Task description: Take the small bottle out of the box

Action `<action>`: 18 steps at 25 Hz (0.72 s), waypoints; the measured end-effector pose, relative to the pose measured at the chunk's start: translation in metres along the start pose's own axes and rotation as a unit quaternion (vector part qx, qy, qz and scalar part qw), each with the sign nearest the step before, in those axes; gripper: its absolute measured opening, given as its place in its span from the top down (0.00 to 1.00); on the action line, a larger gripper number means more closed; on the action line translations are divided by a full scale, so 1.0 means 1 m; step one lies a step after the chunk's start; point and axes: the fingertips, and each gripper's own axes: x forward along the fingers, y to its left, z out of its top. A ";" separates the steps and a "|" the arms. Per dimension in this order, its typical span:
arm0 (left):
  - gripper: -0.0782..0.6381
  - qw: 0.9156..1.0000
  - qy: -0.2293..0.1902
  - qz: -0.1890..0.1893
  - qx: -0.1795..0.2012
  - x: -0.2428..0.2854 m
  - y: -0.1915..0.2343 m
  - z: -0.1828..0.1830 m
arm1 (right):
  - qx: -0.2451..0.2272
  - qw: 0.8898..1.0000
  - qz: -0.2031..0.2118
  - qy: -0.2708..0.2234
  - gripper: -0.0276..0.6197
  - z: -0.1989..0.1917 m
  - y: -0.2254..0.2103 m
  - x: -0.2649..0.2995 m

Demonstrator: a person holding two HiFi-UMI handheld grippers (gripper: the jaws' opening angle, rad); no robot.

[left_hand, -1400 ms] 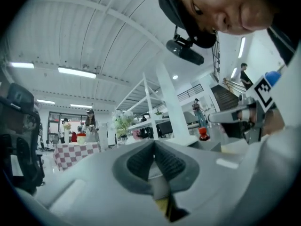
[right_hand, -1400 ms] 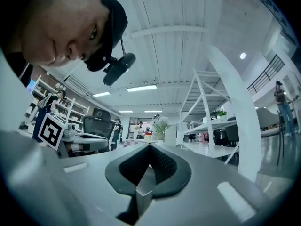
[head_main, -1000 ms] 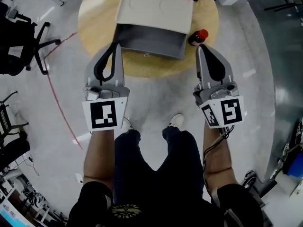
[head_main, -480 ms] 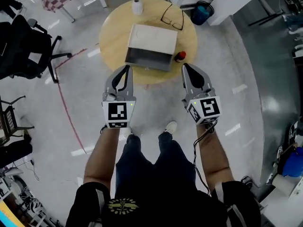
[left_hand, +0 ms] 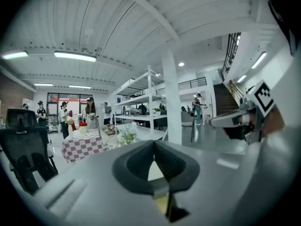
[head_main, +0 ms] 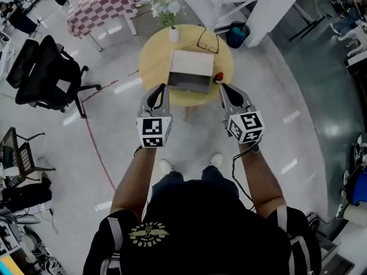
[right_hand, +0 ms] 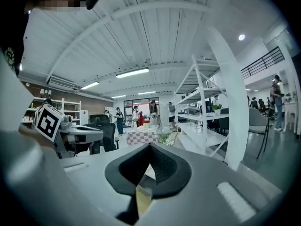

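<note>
So in the head view the small bottle (head_main: pixel 218 77), the red-capped one, is outside the box (head_main: pixel 190 69), standing on the round wooden table (head_main: pixel 153 62) just beside the box at its 3 o'clock, close to the table's right edge. The box lies open with its pale lid tipped back toward 12. Both tongs are held side by side over the near edge of the table. The left tongs (head_main: pixel 161 88) have the bottle off at about 3 o'clock, with the box's front corner in between. The right tongs (head_main: pixel 224 87) are much closer, with the bottle near their tip at about 11 o'clock, not touching. Each gripper view shows the black pads pressed together at the tip with nothing between them, left tongs (left_hand: pixel 154 144) and right tongs (right_hand: pixel 149 147) alike. Also on the table: a pair of glasses (head_main: pixel 207 40) at the box's 1 o'clock and a little white vase (head_main: pixel 174 34) of flowers at its 11.
</note>
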 end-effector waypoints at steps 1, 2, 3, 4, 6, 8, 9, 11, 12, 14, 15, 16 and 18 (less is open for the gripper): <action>0.89 1.000 -0.003 -0.005 0.004 -0.005 0.002 0.005 | 0.000 1.000 -0.004 -0.003 0.95 0.007 0.004 -0.003; 0.89 1.000 -0.006 -0.011 0.007 -0.009 0.004 0.009 | -0.001 1.000 -0.008 -0.005 0.95 0.014 0.008 -0.005; 0.89 1.000 -0.009 -0.018 0.009 -0.013 0.005 0.012 | -0.003 1.000 -0.013 -0.005 0.95 0.019 0.012 -0.006; 0.89 1.000 -0.010 -0.025 0.009 -0.016 0.007 0.013 | -0.005 1.000 -0.018 -0.005 0.95 0.024 0.016 -0.008; 0.89 0.999 -0.009 -0.038 0.011 -0.023 0.010 0.015 | -0.011 1.000 -0.027 -0.007 0.95 0.033 0.024 -0.009; 0.89 0.999 -0.007 -0.050 0.009 -0.026 0.013 0.014 | -0.016 0.999 -0.036 -0.012 0.95 0.040 0.030 -0.011; 0.89 0.998 -0.007 -0.057 0.006 -0.026 0.015 0.013 | -0.019 0.999 -0.041 -0.012 0.95 0.040 0.032 -0.012; 0.89 0.998 -0.002 -0.069 -0.002 -0.022 0.016 0.007 | -0.024 0.998 -0.052 -0.007 0.95 0.035 0.033 -0.012; 0.89 0.997 0.003 -0.074 -0.006 -0.019 0.016 0.002 | -0.023 0.998 -0.057 -0.004 0.95 0.030 0.032 -0.011; 0.89 0.997 0.012 -0.079 -0.013 -0.010 0.014 -0.006 | -0.018 0.998 -0.061 0.001 0.95 0.022 0.029 -0.010; 0.89 0.996 0.016 -0.081 -0.016 -0.005 0.012 -0.008 | -0.018 0.998 -0.059 0.004 0.95 0.018 0.025 -0.009; 0.89 0.996 0.019 -0.082 -0.018 0.001 0.009 -0.010 | -0.021 0.998 -0.057 0.008 0.95 0.015 0.020 -0.008; 0.89 0.996 0.024 -0.083 -0.016 0.018 -0.001 -0.011 | -0.028 0.998 -0.053 0.013 0.95 0.010 0.001 -0.004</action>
